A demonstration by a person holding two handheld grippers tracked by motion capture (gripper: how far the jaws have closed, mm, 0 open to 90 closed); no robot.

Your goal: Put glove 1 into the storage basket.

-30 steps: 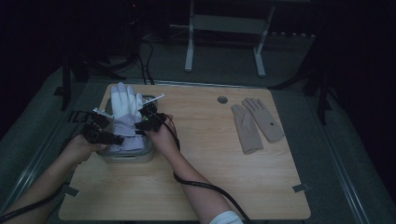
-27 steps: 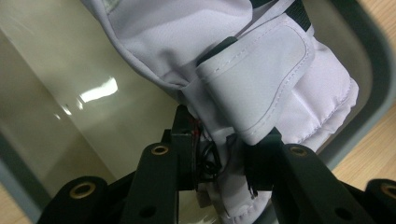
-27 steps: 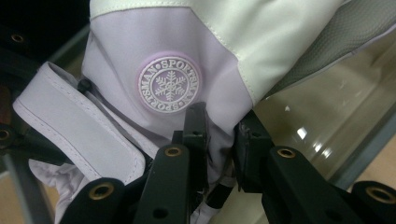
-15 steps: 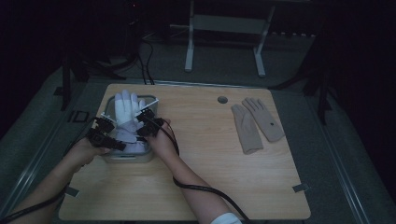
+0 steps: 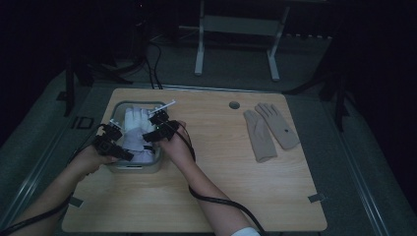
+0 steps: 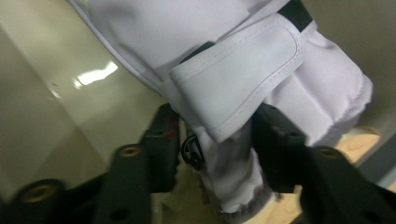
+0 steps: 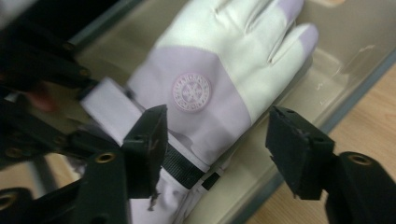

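The left gripper [image 6: 215,154] has just been opening; its jaws flank the cuff of the white glove [image 7: 219,79], grip uncertain. The right gripper [image 7: 217,144], also just opening, stands spread over the glove's wrist. The glove lies in the grey bin [image 5: 158,160] on the wooden table [image 5: 221,172].

1. You see a white glove [image 7: 219,88] of smooth, matt cloth with stitched seams.
2. Your bin [image 5: 117,109] looks like glossy plastic, catching glare.
3. The table [image 5: 221,182] shows matt wood grain.
4. At frame right, the tan gloves [image 5: 269,132] look soft and matt.
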